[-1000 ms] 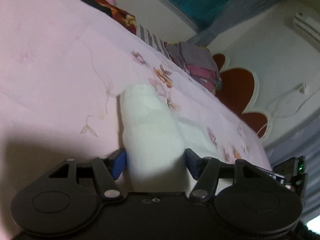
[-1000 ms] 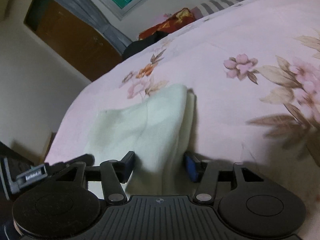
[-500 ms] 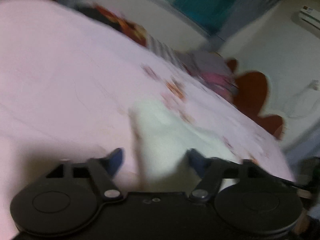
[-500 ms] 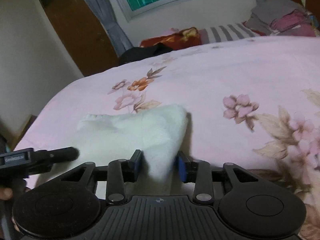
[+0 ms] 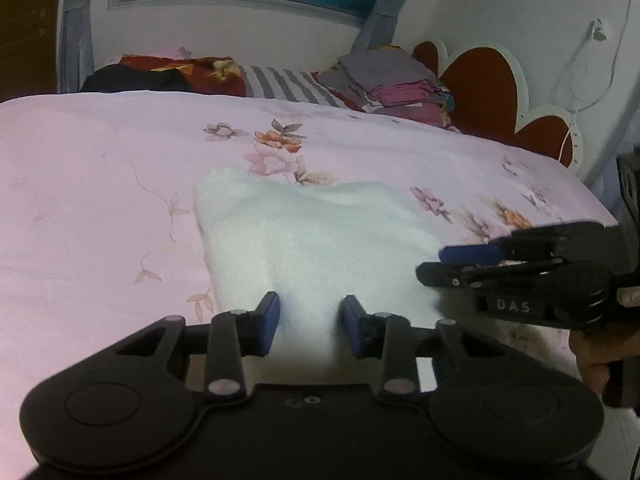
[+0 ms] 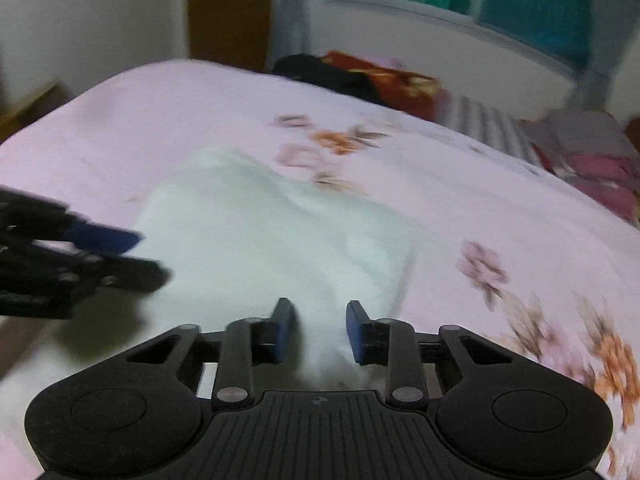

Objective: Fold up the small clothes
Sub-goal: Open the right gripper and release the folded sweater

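Note:
A small white knitted garment (image 5: 304,236) lies flat on the pink flowered bedspread (image 5: 88,184); it also shows in the right wrist view (image 6: 264,232). My left gripper (image 5: 310,322) is at the garment's near edge, its jaws partly open with white cloth between the blue pads; a grip cannot be seen. My right gripper (image 6: 320,330) sits at the near right edge, jaws also partly open with cloth between them. Each gripper shows in the other's view: the right one (image 5: 520,276), the left one (image 6: 80,264).
A pile of folded clothes (image 5: 396,84) and dark and striped fabrics (image 5: 200,76) lie at the bed's far side by the red heart-shaped headboard (image 5: 480,88). The bed's right edge (image 5: 592,200) drops off. A window is behind.
Both grippers have swung round and levelled out with the garment, which was bunched upright between the jaws and now lies spread flat. Both pairs of jaws have narrowed.

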A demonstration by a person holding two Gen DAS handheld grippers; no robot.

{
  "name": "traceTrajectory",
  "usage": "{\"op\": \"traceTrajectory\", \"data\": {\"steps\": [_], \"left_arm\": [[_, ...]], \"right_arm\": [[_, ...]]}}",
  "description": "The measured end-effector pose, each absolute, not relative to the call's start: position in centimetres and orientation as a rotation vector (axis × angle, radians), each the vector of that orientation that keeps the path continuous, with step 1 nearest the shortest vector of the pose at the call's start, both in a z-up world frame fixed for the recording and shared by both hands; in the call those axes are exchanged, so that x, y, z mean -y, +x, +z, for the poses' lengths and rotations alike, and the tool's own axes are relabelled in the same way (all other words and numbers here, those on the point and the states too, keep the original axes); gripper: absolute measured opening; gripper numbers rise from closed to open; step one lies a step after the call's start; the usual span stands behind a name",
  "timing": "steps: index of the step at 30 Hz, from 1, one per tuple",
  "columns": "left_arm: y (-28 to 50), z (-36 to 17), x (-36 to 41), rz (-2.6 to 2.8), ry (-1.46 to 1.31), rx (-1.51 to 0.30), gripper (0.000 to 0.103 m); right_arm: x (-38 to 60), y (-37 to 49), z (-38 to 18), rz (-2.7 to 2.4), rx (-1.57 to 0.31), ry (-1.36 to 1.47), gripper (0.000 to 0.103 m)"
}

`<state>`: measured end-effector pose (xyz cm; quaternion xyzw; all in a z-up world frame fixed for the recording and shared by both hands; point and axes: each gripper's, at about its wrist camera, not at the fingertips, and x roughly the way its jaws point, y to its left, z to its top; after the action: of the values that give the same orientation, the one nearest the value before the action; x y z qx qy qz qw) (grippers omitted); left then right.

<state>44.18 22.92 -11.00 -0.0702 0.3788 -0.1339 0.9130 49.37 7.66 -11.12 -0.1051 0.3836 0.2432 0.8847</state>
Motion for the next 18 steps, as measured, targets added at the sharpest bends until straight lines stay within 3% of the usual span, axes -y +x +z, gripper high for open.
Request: {"op": "traceTrajectory", "data": {"steps": [6, 11, 18], "left_arm": [[39.9, -10.9, -22.2, -0.262, -0.099, -0.759, 0.03], [38.8, -11.5, -20.6, -0.175, -0.033, -0.813, 0.03], [35.5, -10.0, -19.9, -0.121, -0.013, -0.795, 0.029]], "right_arm": [[-6.3, 45.6, -8.3, 0.556, -0.75, -0.159, 0.029], [-7.4, 42.7, -11.7, 0.515, -0.869, -0.283, 0.029], [-5.4, 42.2, -9.5, 0.496, -0.828, -0.132, 0.029]]}}
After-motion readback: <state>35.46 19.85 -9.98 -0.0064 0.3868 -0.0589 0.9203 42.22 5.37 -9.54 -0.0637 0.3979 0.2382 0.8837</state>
